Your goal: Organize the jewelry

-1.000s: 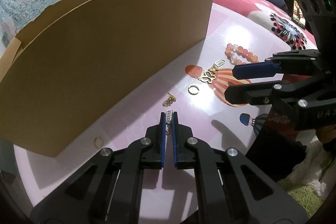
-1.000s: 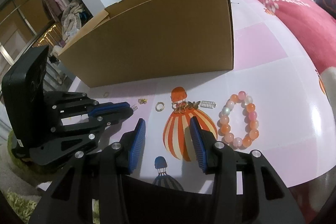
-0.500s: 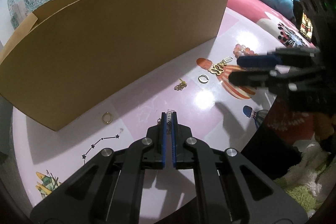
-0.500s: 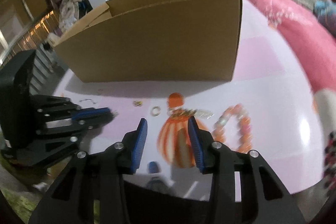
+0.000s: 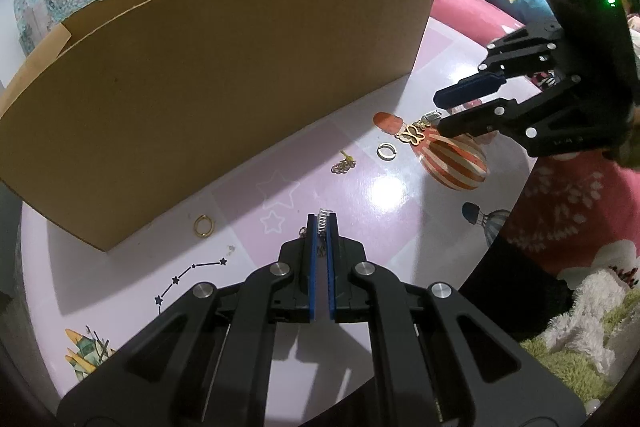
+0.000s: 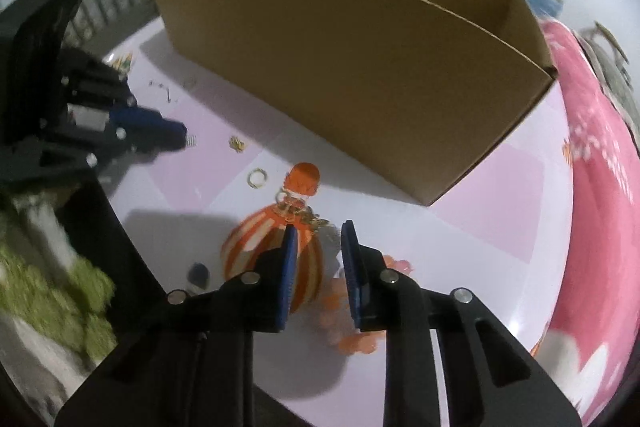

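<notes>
Little appears sorted yet. The left tool (image 5: 321, 227) is clenched on a small silver ladder-shaped charm (image 5: 322, 222), its long axis pointing to twelve o'clock, towards the open brown cardboard box (image 5: 224, 67). A gold ring (image 5: 203, 225), silver ring (image 5: 386, 151) and gold butterfly pendant (image 5: 412, 135) lie on the pink desk (image 5: 400, 235). The right tool (image 6: 318, 239), jaws just closing, grips nothing over the pendant.

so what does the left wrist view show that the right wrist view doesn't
Only the left wrist view: the left tool shut on a small silver charm, and a gold ring by the box corner.

Only the right wrist view: blurred orange beads under the right tool, whose jaws have just been closing on nothing.

Both: cardboard box, silver ring, butterfly pendant.
</notes>
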Demonstrator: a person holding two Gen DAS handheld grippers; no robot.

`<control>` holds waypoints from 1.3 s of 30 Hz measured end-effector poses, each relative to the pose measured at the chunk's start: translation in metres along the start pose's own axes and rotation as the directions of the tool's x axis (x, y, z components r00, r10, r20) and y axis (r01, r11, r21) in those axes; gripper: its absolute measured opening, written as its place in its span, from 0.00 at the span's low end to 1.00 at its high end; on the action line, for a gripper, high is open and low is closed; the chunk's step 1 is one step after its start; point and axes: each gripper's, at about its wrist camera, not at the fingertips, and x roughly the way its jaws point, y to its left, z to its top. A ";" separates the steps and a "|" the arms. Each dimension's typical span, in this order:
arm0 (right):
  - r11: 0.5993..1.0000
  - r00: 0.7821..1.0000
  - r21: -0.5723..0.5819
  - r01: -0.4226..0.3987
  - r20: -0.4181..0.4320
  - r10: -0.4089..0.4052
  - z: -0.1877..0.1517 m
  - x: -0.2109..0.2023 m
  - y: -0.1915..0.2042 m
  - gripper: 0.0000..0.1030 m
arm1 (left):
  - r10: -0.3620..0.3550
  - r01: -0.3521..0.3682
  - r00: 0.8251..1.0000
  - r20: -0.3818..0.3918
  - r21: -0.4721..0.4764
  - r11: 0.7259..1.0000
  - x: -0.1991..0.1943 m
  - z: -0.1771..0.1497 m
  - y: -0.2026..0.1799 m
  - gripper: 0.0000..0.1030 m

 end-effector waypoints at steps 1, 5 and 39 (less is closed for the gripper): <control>1.000 1.000 -0.021 0.001 -0.019 -0.002 0.000 0.003 -0.003 0.22 | -0.001 0.001 1.000 0.001 -0.003 1.000 0.000 0.000 0.001 0.03; 0.998 0.997 -0.030 -0.057 -0.060 0.055 0.007 0.008 -0.016 0.21 | -0.005 0.005 1.000 0.003 -0.008 1.000 -0.001 -0.001 0.003 0.03; 0.964 0.994 0.258 -0.065 0.102 0.039 -0.013 -0.045 -0.013 0.05 | -0.022 0.022 0.999 0.028 -0.026 0.999 -0.017 -0.007 0.018 0.02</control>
